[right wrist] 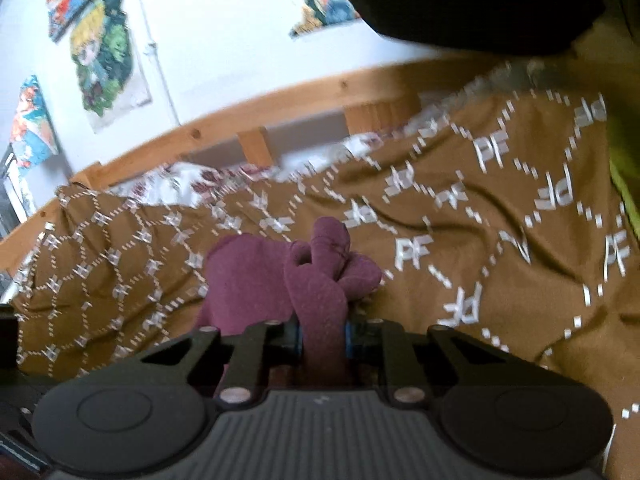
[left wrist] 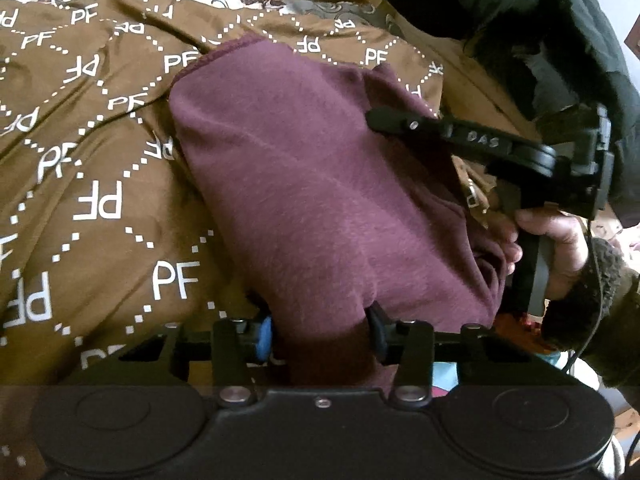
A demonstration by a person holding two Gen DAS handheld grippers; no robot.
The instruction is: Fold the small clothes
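I have both the left gripper and right gripper clamped on the soft, limp maroon garment, gripping edges above the brown bedspread.

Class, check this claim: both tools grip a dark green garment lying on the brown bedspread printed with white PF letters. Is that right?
The colour is wrong. The garment is maroon, not dark green, as the left wrist view shows. Both the left tool and the right tool grip it over the brown bedspread printed with white PF letters.
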